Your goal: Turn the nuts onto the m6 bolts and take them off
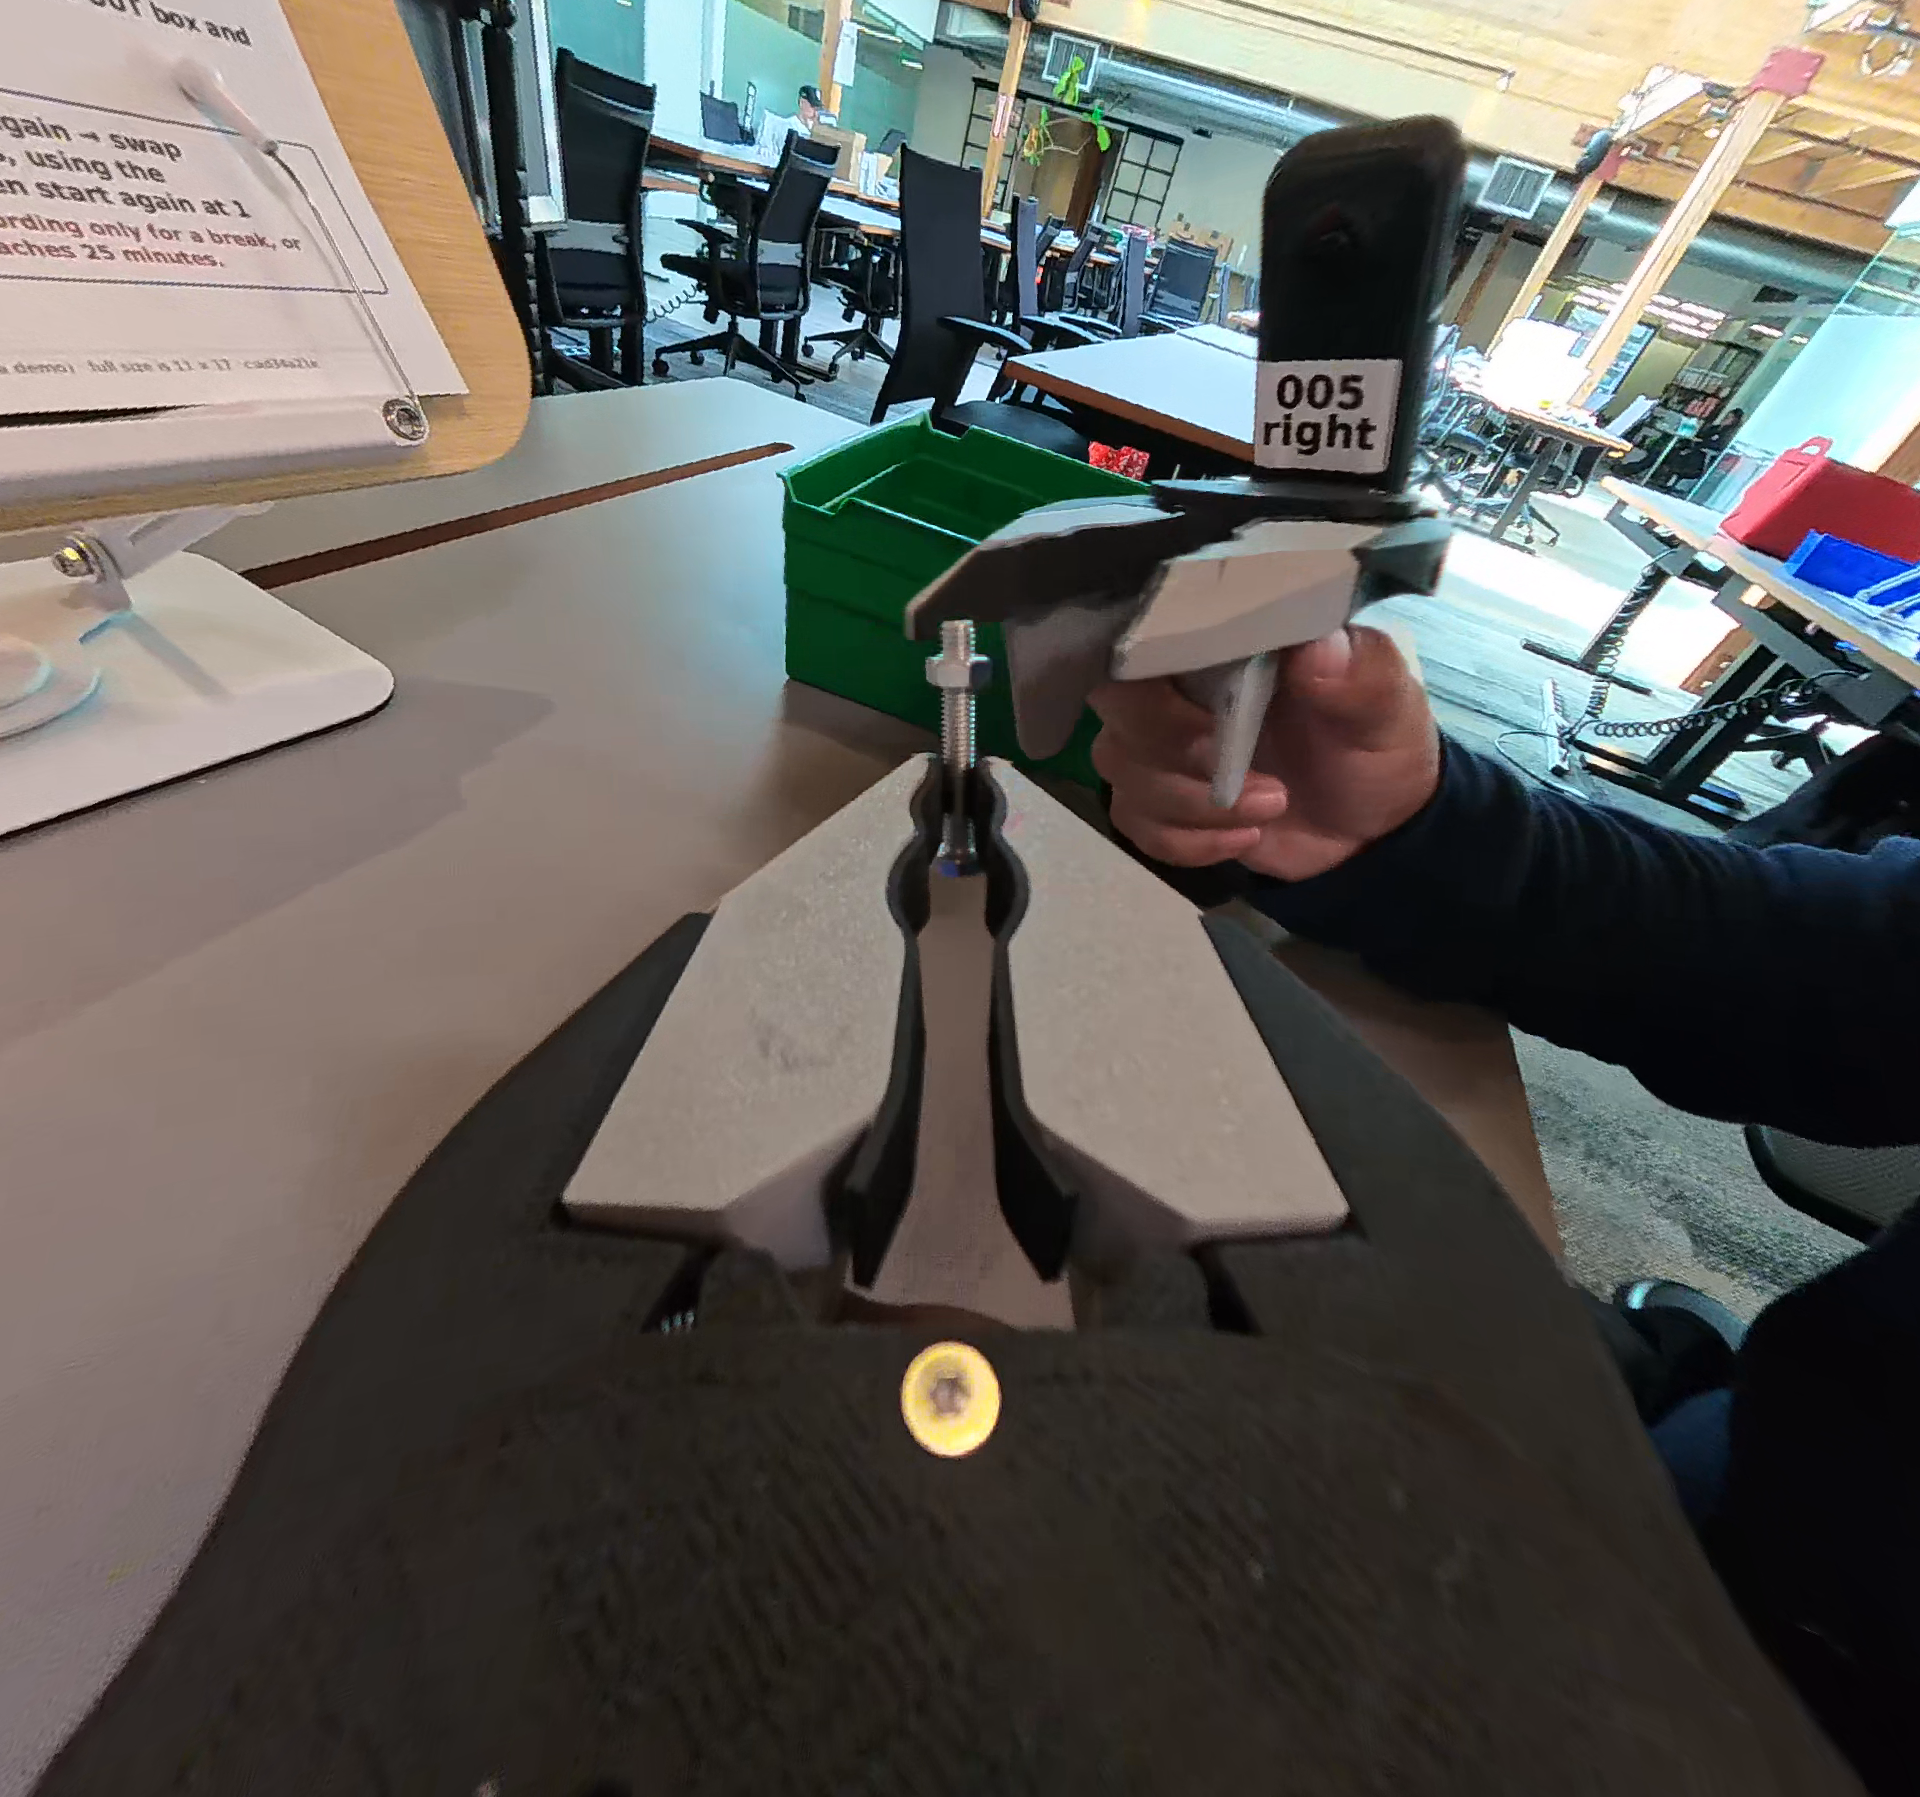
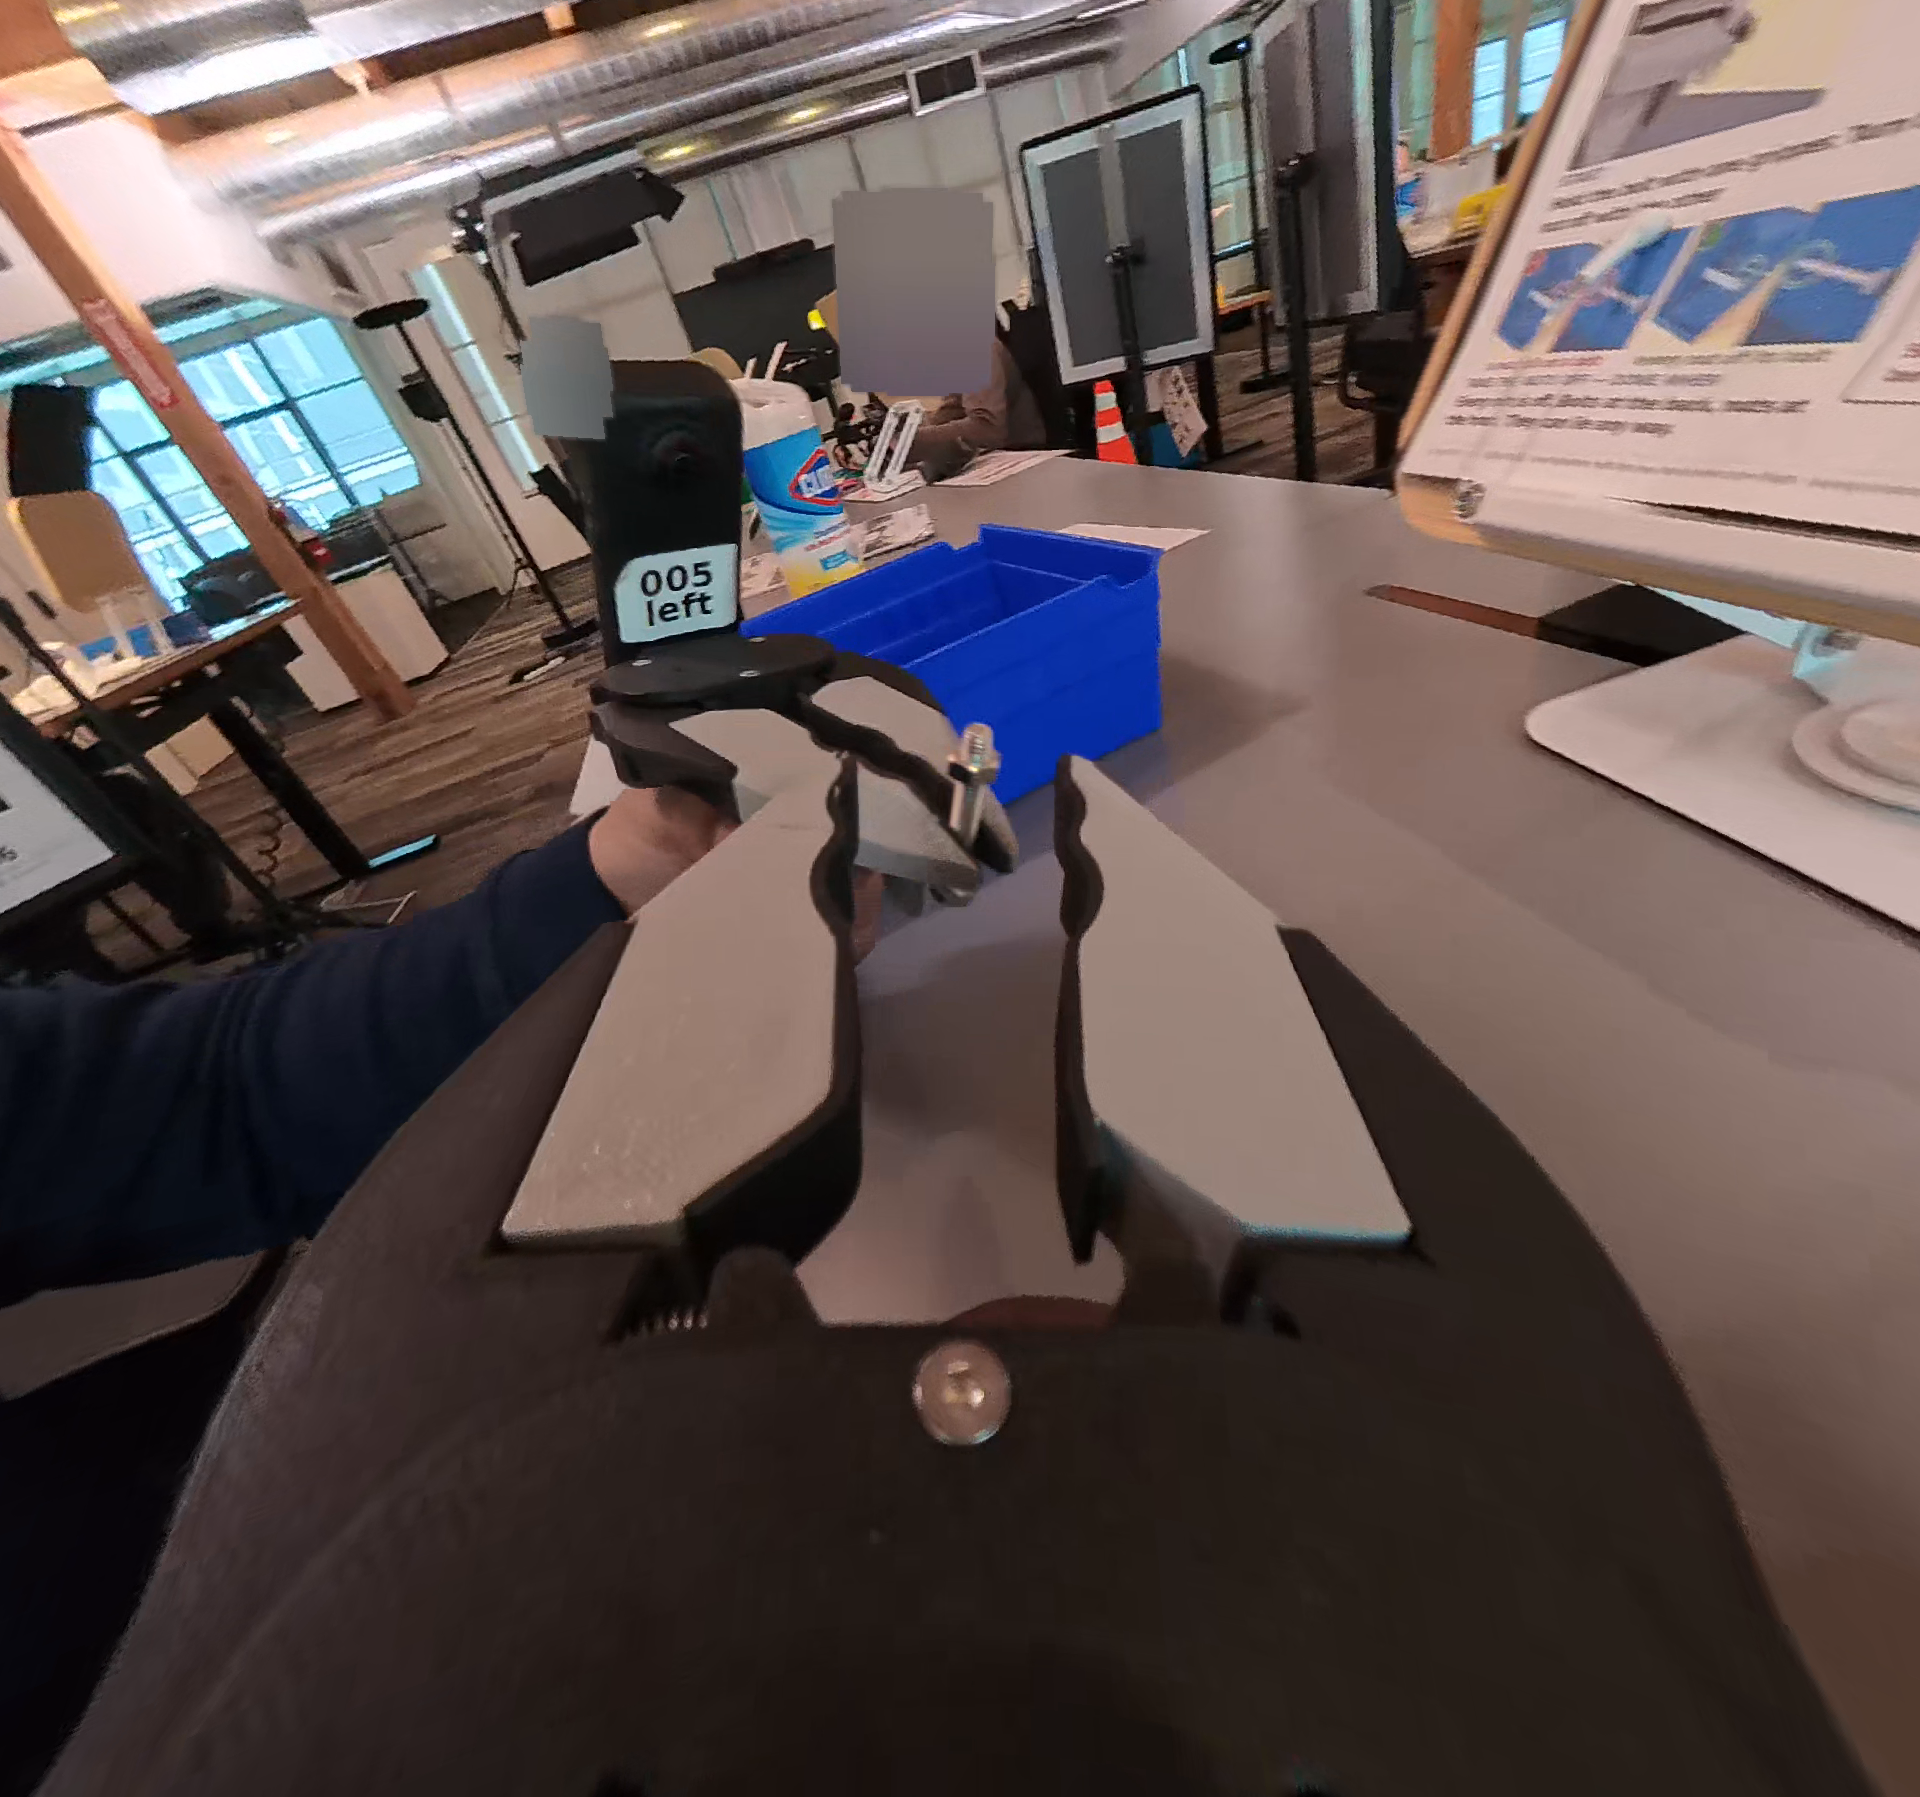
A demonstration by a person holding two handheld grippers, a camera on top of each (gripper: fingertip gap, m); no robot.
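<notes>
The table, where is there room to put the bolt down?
Bare patches of the grey table: between the blue plastic bin and the white stand base, and between that base and the green plastic bin. It is crowded where the left gripper holds the silver threaded bolt close under the open right gripper.

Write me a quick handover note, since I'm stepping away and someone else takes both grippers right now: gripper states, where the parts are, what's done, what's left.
Left gripper: shut on the bolt, held upright by its lower end above the table.
Right gripper: open, empty, its fingers spread close beside the bolt's top.
Nut: on the bolt's thread near the top, a little thread showing above it.
Bins: green bin behind the bolt, blue bin on the other side.
Done: bolt gripped, nut on the thread.
Left: close the right gripper on the nut and turn it; which direction is due, I cannot tell.
</notes>
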